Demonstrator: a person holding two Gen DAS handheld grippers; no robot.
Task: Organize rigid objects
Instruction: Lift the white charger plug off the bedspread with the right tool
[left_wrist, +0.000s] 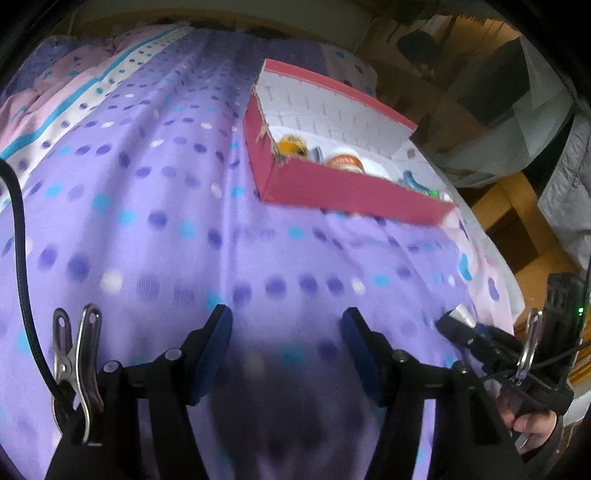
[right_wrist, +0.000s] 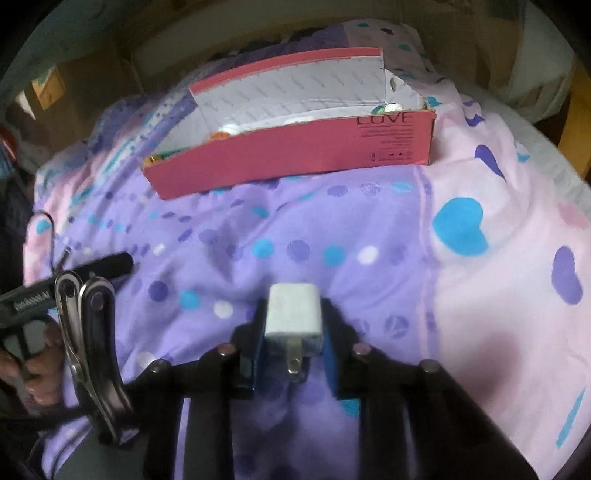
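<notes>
A bedspread (right_wrist: 280, 236) in lilac with blue, purple and white dots covered the whole work area, turning pale pink with hearts on your right. On it, ahead of both your hands, lay an open pink cardboard box (right_wrist: 291, 158), its long side running across your right-hand view and its near wall facing you; small things already lay inside, among them an orange-lidded jar (left_wrist: 345, 162) and a yellow round object (left_wrist: 291, 144), too blurred to name further. Your left gripper (left_wrist: 286, 332) hovered over bare cloth with its fingers apart and nothing between them. Your right gripper (right_wrist: 293, 328) was clamped on a small white plug-in charger (right_wrist: 293, 317), blue pads pressing its two sides, its metal prongs pointing back toward you. The box sat straight ahead of and beyond that charger, well apart from it, so the right hand, already loaded, was the one to carry forward over the near wall.
</notes>
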